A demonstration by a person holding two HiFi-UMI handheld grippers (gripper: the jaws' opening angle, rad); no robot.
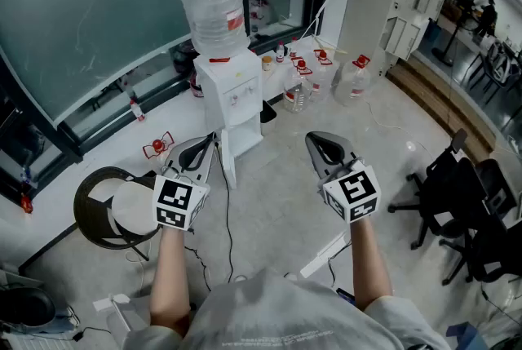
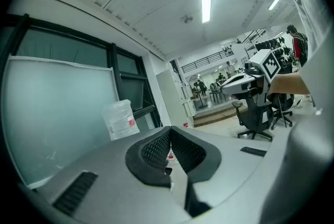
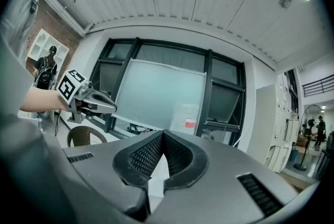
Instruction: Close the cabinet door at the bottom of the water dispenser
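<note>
the left gripper (image 1: 209, 143) and the right gripper (image 1: 315, 141) are both closed on nothing, held side by side above the floor. just beside the left gripper's tip, the cabinet door (image 1: 227, 169) stands swung open from the white water dispenser (image 1: 233, 99) ahead.

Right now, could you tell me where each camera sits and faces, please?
Head view: on the head, steeply down at the water dispenser; forearms, left gripper, right gripper show.
Left gripper view: on the left gripper, along its shut jaws toward the bottle; right gripper shows.
Right gripper view: on the right gripper, along its shut jaws toward the window; left gripper shows.
Shared: head and left gripper views both show the bottle.
</note>
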